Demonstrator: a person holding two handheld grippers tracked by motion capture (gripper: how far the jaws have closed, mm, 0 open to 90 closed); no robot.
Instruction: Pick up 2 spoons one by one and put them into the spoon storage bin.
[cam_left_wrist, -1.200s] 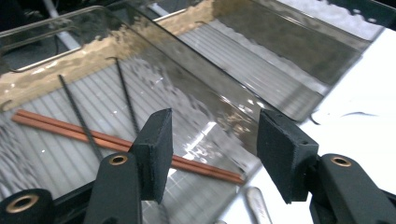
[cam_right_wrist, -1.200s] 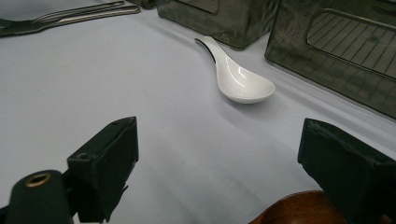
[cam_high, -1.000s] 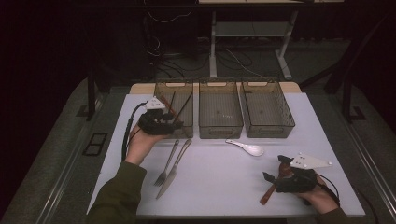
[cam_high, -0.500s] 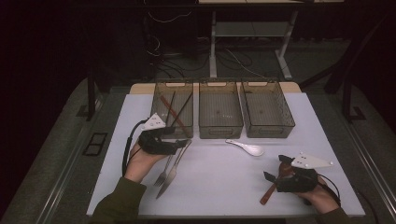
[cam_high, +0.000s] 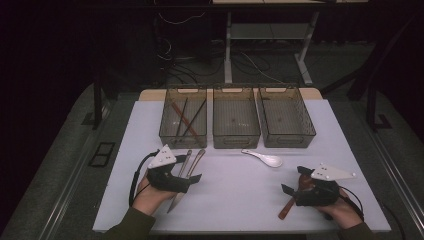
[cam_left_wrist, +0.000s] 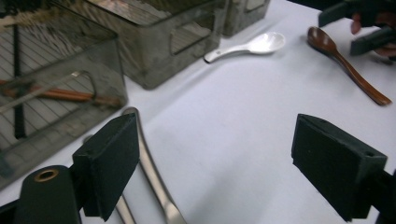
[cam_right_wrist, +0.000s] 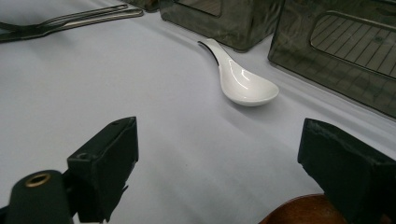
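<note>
Steel cutlery (cam_high: 186, 172) lies on the white table (cam_high: 235, 200) just below the left bin (cam_high: 183, 116): two long flat handles w/ smooth, shiny finish, side by side. Left gripper (cam_high: 186, 179) sits right over them, near the table's left front; its jaws have just been opening and stand wide, nothing clamped. Left gripper view has one handle (cam_left_wrist: 149, 172) running up past the left pad, other pad over bare table. Pads are matte black blocks, slightly pitted.

Right gripper (cam_high: 295, 184), front right, also spread wide w/ nothing pinched; brown wooden spoon (cam_high: 290, 202) lies under it, glossy, narrow handle angled toward the table edge.

White ceramic spoon (cam_high: 263, 158), rounded bowl, short handle, lies alone mid-table just below the middle bin (cam_high: 235, 116).

Three smoky see-through plastic bins w/ ribbed floors and cut-out handles; high view gives thin dark and reddish sticks (cam_high: 186, 117) in the left one, right bin (cam_high: 285, 116) beside them. Left gripper view adds the far wooden spoon's (cam_left_wrist: 348, 70) oval bowl; right gripper view adds the ceramic spoon's (cam_right_wrist: 243, 81) gloss.
</note>
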